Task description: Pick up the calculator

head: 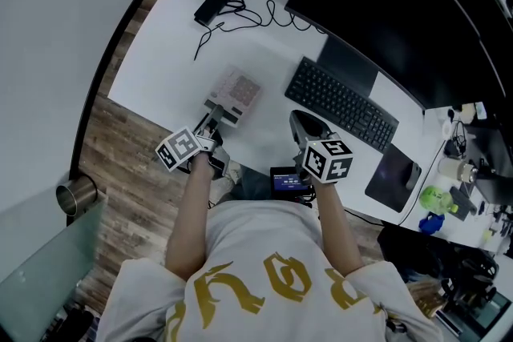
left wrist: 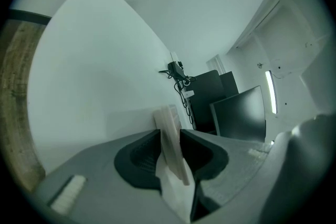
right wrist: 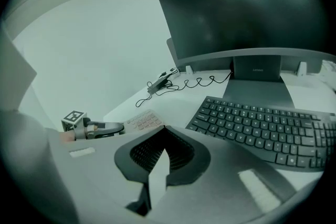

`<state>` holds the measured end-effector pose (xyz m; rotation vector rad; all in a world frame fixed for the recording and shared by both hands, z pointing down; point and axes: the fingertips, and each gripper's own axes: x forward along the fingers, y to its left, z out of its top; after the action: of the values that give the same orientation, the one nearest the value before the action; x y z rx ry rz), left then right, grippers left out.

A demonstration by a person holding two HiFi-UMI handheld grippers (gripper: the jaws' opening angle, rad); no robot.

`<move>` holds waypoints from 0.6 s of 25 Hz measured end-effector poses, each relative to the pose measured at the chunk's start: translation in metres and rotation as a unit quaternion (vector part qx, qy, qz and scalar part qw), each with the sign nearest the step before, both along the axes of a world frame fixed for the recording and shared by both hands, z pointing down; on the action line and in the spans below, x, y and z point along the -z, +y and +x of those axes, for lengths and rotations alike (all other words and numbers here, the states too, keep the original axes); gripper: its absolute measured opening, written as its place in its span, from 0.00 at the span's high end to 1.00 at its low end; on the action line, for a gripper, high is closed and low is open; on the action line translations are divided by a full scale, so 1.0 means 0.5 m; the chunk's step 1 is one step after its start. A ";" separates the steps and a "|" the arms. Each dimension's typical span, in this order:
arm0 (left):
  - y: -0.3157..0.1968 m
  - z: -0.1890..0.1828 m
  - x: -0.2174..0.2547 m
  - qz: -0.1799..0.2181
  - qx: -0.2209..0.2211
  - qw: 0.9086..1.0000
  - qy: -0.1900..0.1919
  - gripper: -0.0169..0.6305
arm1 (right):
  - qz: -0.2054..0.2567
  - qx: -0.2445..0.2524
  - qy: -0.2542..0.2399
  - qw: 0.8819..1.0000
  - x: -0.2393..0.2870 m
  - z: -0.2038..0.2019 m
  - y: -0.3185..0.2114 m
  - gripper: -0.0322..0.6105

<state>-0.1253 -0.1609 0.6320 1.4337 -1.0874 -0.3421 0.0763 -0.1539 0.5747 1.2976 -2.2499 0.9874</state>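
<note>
Two grippers sit just ahead of the person's white, gold-printed shirt (head: 264, 268), one in each hand, each topped by a marker cube (head: 180, 148). The left gripper (head: 215, 118) is pinching the calculator (head: 236, 92) by its near end. Its own view shows the pale slab edge-on, squeezed between the two dark pads (left wrist: 169, 128). The calculator lies over the white desk (head: 168, 68) left of the keyboard (head: 341, 104), keys up, running away from the person. Whether it rests on the desk or is raised off it cannot be told. The right gripper (head: 300, 122) hangs over the desk's near edge, just in front of the keyboard and apart from the calculator. Its jaws are pressed together with nothing between them (right wrist: 164, 131). From that gripper's view the calculator (right wrist: 142, 120) and the left gripper's cube (right wrist: 73, 119) show off to the left, with the keyboard (right wrist: 262, 128) on the right. To the person's left, a round metal can (head: 77, 194) stands on the wood floor (head: 128, 156); its inside is dark and its contents cannot be made out. At the right end of the desk a dark mouse pad (head: 393, 176) lies beside the keyboard. Beyond the pad is a white cup (head: 454, 170), too small to see into. Farther back, a large dark monitor (head: 385, 4) stands behind the keyboard. At the far left corner a black adapter (head: 212, 6) lies with its cable looped loosely over the desk.
</note>
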 end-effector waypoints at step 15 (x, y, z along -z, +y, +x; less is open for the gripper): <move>-0.009 -0.014 -0.016 -0.022 0.059 0.997 0.040 0.88 | -0.007 -0.006 0.002 1.000 -0.007 0.026 0.004 0.91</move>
<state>-0.1323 -0.1656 0.6401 1.3079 -1.1107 -0.4534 0.0892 -0.1521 0.5782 1.3078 -2.2314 1.0013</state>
